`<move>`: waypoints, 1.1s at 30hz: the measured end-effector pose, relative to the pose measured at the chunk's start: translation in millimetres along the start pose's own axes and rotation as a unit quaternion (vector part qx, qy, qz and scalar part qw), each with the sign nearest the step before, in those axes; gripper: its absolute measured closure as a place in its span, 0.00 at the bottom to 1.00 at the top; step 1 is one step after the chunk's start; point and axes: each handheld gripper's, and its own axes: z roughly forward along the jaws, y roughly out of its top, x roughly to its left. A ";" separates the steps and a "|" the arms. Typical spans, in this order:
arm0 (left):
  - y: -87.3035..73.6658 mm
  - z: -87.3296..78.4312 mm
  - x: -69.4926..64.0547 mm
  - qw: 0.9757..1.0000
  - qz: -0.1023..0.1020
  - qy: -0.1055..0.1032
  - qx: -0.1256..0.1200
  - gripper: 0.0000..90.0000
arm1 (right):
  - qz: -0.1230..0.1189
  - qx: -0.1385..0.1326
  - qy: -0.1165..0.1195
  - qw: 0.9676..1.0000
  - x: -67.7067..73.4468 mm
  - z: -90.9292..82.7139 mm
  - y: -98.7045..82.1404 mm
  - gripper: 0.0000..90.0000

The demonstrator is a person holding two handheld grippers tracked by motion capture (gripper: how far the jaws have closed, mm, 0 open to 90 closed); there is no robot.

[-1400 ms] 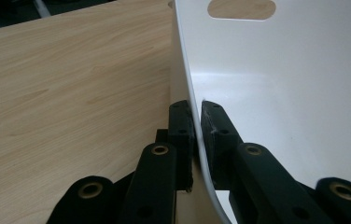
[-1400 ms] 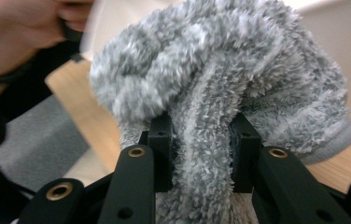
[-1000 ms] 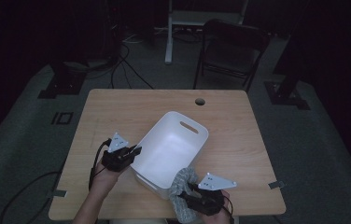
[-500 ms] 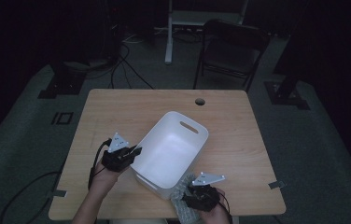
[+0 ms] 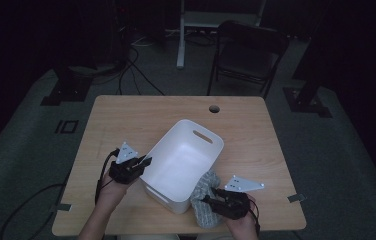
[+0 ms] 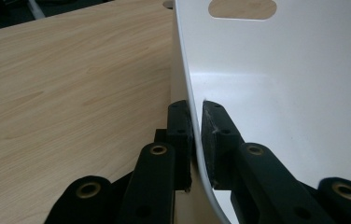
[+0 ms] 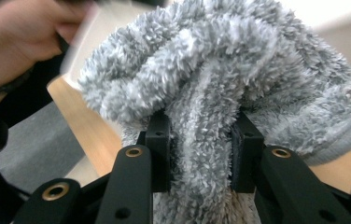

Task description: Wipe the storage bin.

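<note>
Left gripper (image 6: 191,140) clamped thin rim of white bin (image 5: 183,160). Right gripper (image 7: 200,154) pinched fluffy grey sock (image 7: 220,84) near front table (image 5: 141,112) edge — far tabletop bare.

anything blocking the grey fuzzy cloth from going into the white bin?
Only the bin's own near wall. The right gripper holds the grey fuzzy cloth outside the white bin, against its near corner, so it must clear the rim. The bin looks empty; the left gripper pinches the far side wall.
</note>
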 end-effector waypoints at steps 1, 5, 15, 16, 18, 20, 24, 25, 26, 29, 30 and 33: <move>0.1 0.0 0.2 1.000 0.002 -0.001 0.001 0.91 | -0.015 0.000 -0.010 1.000 3.0 1.1 0.6 0.74; 0.2 -0.2 1.3 1.000 0.007 -0.010 0.002 0.91 | -0.021 0.017 -0.018 0.999 2.8 14.8 -5.6 0.74; 1.5 1.5 0.3 1.000 0.010 -0.008 0.003 0.91 | 0.016 0.085 -0.035 0.996 -22.9 42.3 -30.0 0.74; 1.6 1.4 0.5 1.000 0.010 -0.008 0.004 0.91 | 0.013 0.098 -0.041 0.994 -25.5 46.8 -34.7 0.74; 1.4 1.3 0.5 1.000 0.010 -0.006 0.003 0.91 | 0.021 0.123 -0.041 0.991 -30.4 56.3 -44.5 0.74; 1.1 1.4 0.5 1.000 0.006 -0.005 0.002 0.91 | 0.024 0.126 -0.038 0.991 -31.4 56.8 -45.0 0.74; 1.1 1.4 0.5 1.000 0.000 0.002 0.002 0.91 | 0.032 0.110 -0.034 0.993 -34.6 48.3 -34.3 0.74; 1.1 1.5 0.0 1.000 0.000 0.003 0.001 0.91 | 0.034 0.088 -0.035 0.995 -34.9 41.1 -28.4 0.74; 1.3 1.4 -0.8 1.000 0.003 0.007 0.003 0.91 | 0.034 0.070 -0.034 0.996 -34.5 35.7 -24.2 0.74; 1.6 1.6 -1.6 1.000 0.006 0.007 0.003 0.91 | 0.019 -0.007 -0.021 1.000 -31.2 12.4 -6.7 0.74; 1.4 1.8 -1.0 1.000 0.003 0.003 0.002 0.91 | 0.011 -0.028 -0.021 0.999 -29.4 5.9 -1.8 0.74; 1.5 2.3 -0.2 1.000 0.003 -0.004 0.001 0.91 | -0.019 -0.042 -0.037 0.998 -24.7 1.2 6.9 0.74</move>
